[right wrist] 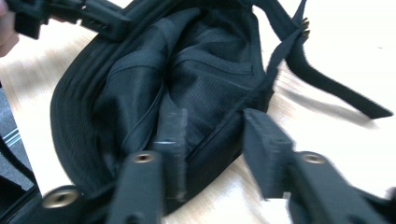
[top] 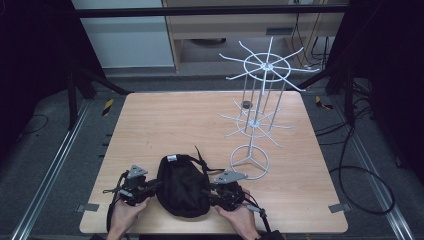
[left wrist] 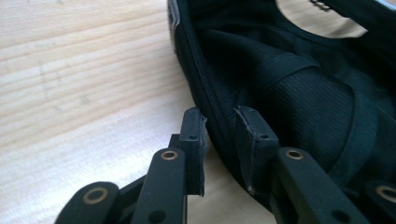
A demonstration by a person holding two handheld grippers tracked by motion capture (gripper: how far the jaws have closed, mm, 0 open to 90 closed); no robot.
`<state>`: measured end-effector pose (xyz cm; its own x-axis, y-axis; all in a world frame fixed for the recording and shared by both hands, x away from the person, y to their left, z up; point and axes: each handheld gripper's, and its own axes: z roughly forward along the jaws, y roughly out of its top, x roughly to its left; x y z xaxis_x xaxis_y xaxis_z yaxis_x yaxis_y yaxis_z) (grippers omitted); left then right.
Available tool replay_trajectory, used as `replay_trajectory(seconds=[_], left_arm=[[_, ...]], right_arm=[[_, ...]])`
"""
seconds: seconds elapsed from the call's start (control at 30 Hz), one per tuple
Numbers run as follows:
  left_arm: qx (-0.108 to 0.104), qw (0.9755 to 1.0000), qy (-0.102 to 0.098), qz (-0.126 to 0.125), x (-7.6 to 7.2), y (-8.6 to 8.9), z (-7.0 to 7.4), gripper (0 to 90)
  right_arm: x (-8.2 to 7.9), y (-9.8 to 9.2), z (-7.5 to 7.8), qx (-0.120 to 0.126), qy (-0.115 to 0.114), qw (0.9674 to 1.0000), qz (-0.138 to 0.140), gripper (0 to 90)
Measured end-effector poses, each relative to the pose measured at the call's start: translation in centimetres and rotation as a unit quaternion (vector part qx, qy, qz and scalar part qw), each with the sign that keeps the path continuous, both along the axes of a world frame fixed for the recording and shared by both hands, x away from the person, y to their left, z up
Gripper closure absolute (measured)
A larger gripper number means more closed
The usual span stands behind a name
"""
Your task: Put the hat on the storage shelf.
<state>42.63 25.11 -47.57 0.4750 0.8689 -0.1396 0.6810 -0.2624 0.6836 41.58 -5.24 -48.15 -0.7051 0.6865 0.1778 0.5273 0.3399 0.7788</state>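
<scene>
Left tool (left wrist: 219,133) jaws spread, straddling rim of black bag (top: 181,185), not clamped. Right tool (right wrist: 215,135) jaws spread astride opposite rim. Bag lies at near edge of tabletop (top: 165,125), between both tools. White wire rack (top: 257,112) upright, far right.

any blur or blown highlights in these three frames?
High view: sharp, evenly lit, dark surround beyond the table. Left gripper view: black hat and left tool crisp, far wood soft. Right gripper view: motion-blurred right tool; table at upper right washed out to near white.
</scene>
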Motion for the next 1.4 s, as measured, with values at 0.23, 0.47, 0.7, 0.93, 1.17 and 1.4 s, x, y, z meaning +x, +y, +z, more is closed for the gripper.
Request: replay_trajectory(seconds=[0.23,0.47,0.7,0.93,1.17,1.4], left_arm=[[-0.020,0.9995,-0.025,-0.006,-0.8,-0.3,0.7,55.4],[0.000,0.9997,-0.023,0.005,0.7,-0.3,0.2,47.8],[-0.003,0.9998,-0.018,0.005,0.4,-0.3,0.0,52.4],[-0.003,0.9998,-0.018,0.007,0.2,-0.3,0.0,55.4],[-0.004,0.9999,-0.012,0.007,0.1,-0.3,0.0,59.4],[-0.003,1.0000,-0.005,0.001,0.1,-0.5,-0.1,64.9]], right_arm=[[1.4,-0.3,0.6,-0.022,-0.019,0.9995,-0.016,82.3],[2.3,-1.3,0.6,-0.015,-0.026,0.9991,-0.029,74.7],[1.2,-2.5,1.5,-0.003,-0.019,0.9996,-0.021,55.2],[0.6,-2.7,0.1,-0.021,0.020,0.9994,-0.020,56.6],[1.1,-1.5,-0.6,-0.037,0.054,0.9976,-0.022,77.6],[1.0,-1.5,0.4,-0.023,0.007,0.9992,-0.031,83.5]])
